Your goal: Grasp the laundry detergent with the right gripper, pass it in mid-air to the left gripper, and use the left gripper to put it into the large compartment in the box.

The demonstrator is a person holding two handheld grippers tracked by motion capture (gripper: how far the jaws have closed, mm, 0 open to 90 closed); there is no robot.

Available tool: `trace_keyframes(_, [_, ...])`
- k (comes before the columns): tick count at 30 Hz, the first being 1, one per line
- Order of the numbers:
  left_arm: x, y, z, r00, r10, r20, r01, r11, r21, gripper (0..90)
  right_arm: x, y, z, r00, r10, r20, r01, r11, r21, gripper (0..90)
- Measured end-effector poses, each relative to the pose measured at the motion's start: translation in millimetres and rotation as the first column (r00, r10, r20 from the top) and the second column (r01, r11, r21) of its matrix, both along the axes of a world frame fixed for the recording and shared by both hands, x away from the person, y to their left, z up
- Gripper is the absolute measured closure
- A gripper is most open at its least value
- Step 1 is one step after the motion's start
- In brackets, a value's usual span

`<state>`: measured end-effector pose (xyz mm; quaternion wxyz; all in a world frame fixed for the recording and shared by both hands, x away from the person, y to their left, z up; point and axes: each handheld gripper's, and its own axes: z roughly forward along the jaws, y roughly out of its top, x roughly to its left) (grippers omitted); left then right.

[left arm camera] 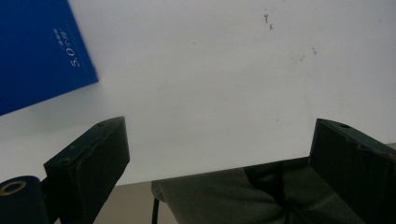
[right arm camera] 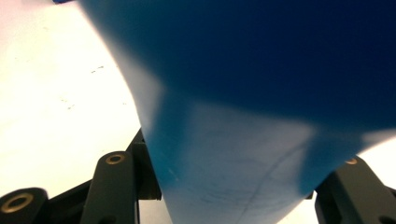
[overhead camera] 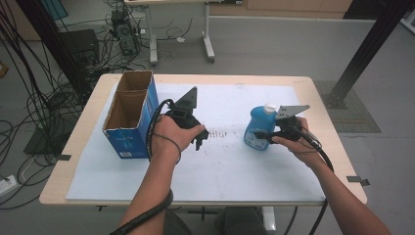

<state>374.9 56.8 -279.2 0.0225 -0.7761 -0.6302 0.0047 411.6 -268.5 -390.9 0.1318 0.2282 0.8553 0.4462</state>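
Note:
A blue bottle (overhead camera: 256,128) with a white cap stands upright on the white sheet at centre right. My right gripper (overhead camera: 262,134) is shut on its lower body from the right side. In the right gripper view the blurred blue bottle (right arm camera: 243,93) sits pressed between the two black jaws. My left gripper (overhead camera: 200,139) hovers over the sheet just right of the open blue cardboard box (overhead camera: 130,113). Its jaws stand wide apart in the left gripper view, open (left arm camera: 219,154), with bare white sheet between them and the blue box (left arm camera: 37,51) at upper left.
The white sheet (overhead camera: 220,161) covers most of the wooden table (overhead camera: 313,85). Faint dark scuff marks (overhead camera: 225,132) lie between the two grippers. Cables, a computer tower and table legs stand on the floor beyond the far edge.

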Motion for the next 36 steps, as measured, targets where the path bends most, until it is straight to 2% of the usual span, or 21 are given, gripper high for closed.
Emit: trace_keyframes(36, [-1.6, 1.8, 5.7, 0.9999, -0.002, 0.012, 0.002, 1.0000, 0.000, 5.5, -0.1, -0.1, -0.2, 1.0000, -0.001, -0.001, 0.001, 1.000, 0.001, 44.6])
